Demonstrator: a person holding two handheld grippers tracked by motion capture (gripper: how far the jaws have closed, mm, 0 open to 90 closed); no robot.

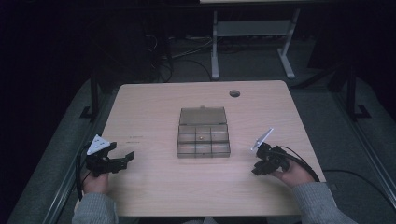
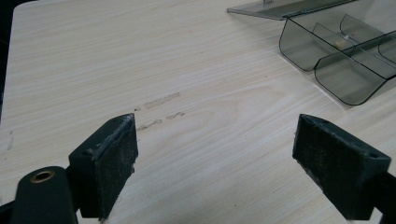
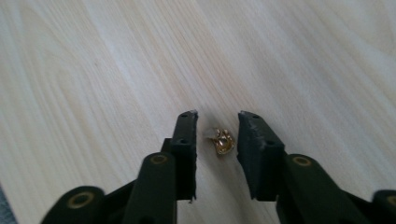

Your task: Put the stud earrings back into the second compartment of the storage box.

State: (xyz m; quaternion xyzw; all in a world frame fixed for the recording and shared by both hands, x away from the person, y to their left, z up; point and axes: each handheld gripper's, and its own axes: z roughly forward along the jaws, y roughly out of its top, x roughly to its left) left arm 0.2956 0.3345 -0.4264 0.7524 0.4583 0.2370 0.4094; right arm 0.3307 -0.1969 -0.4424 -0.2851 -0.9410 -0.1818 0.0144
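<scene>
Right gripper view: one gold piece (image 3: 222, 141) between right claw (image 3: 217, 126) jaws.

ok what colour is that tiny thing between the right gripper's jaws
Gold and shiny. The small piece shows best in the right gripper view, lying on the table.

No readable text, label, brand, number or sign anywhere.

I see a small gold-coloured trinket (image 3: 222, 141), shiny and knobbly, lying on the pale wood table, near right part of the scene, between my right gripper's (image 3: 216, 135) narrowly parted jaws, not visibly pressed by either pad
</scene>
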